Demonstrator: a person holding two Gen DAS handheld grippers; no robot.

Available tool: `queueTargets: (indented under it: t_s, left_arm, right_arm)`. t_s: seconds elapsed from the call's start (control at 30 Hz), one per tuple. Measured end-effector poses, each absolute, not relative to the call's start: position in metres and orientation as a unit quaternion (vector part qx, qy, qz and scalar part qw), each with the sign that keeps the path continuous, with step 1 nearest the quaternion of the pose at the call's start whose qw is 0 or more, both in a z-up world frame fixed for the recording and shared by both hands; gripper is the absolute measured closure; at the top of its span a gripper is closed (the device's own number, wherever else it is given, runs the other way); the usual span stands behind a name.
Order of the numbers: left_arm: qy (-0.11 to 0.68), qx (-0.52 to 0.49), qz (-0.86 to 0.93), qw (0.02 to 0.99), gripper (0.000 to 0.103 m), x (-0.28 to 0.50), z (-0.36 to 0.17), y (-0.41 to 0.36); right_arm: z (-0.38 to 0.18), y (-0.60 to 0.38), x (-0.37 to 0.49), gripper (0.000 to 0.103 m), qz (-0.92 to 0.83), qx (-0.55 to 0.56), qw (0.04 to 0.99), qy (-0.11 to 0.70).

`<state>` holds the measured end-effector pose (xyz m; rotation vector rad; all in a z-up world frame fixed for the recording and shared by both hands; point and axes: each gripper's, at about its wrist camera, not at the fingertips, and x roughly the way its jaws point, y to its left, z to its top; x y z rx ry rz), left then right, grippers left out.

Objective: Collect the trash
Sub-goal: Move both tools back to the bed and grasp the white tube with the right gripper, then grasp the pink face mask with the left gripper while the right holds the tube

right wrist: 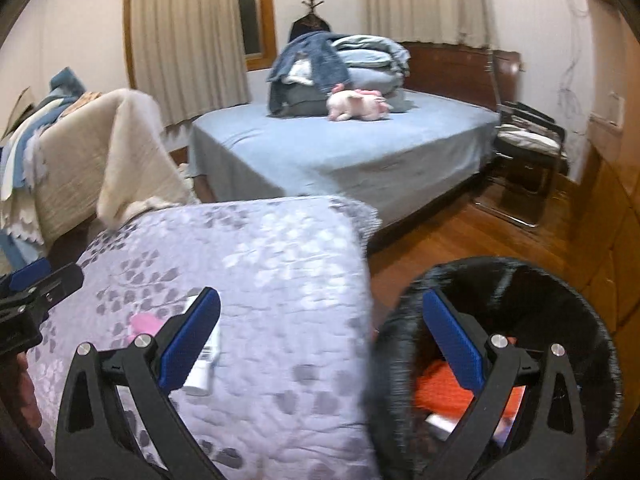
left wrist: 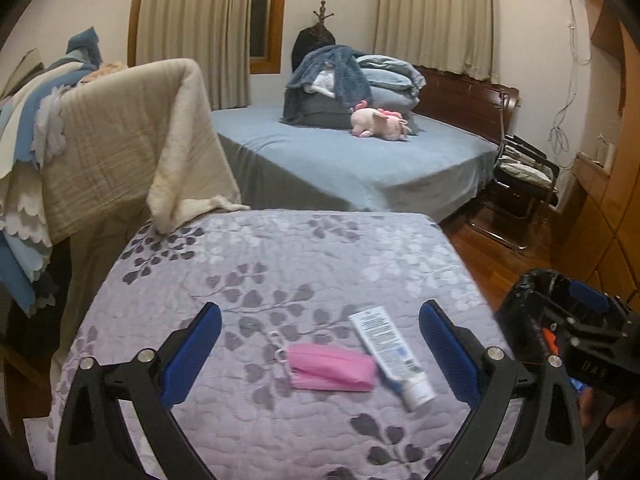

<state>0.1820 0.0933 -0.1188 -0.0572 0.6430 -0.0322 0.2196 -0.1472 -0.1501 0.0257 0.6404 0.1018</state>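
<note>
Left gripper (left wrist: 320, 344) spread above mask (left wrist: 330, 368), tube (left wrist: 390, 354) at its 3 o'clock. Right gripper (right wrist: 320, 340) spread, empty, bin (right wrist: 540, 292) at 3 o'clock.

Quilted matt cloth bedspread (left wrist: 280, 264); glossy plastic tube (left wrist: 390, 354); soft pink mask (left wrist: 330, 368); polished wood floor (right wrist: 460, 232).

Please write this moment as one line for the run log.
left gripper: open, over mask and tube | right gripper: open, empty | bin: beside bed, holds trash
</note>
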Motion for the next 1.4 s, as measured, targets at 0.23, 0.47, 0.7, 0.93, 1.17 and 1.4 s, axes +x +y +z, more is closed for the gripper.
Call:
queueTargets:
  t_s: [0.23,0.47,0.7,0.93,1.17,1.4]
  left_arm:
    - [0.324,-0.029,0.003,0.946,0.006,0.184,-0.135,0.115]
    - [0.34,-0.036,0.02,0.94,0.006,0.185,-0.155,0.138]
    - [0.347,-0.033,0.033,0.937,0.006,0.184,-0.165,0.151]
    - [0.356,-0.033,0.038,0.933,0.006,0.185,-0.173,0.159]
    - [0.364,-0.033,0.035,0.93,0.006,0.188,-0.18,0.156]
    - [0.37,-0.034,0.026,0.928,0.006,0.191,-0.185,0.147]
  right_arm:
    - [-0.173,-0.11,0.223,0.005,0.083,0.01,0.94,0.332]
    - [-0.195,-0.078,0.227,0.005,0.109,-0.009,0.931,0.348]
    - [-0.219,-0.05,0.23,0.016,0.132,-0.03,0.918,0.374]
    - [-0.245,-0.039,0.238,0.043,0.145,-0.041,0.894,0.422]
    - [-0.252,-0.041,0.239,0.063,0.154,-0.036,0.887,0.434]
    - [-0.243,-0.05,0.236,0.064,0.147,-0.034,0.896,0.418]
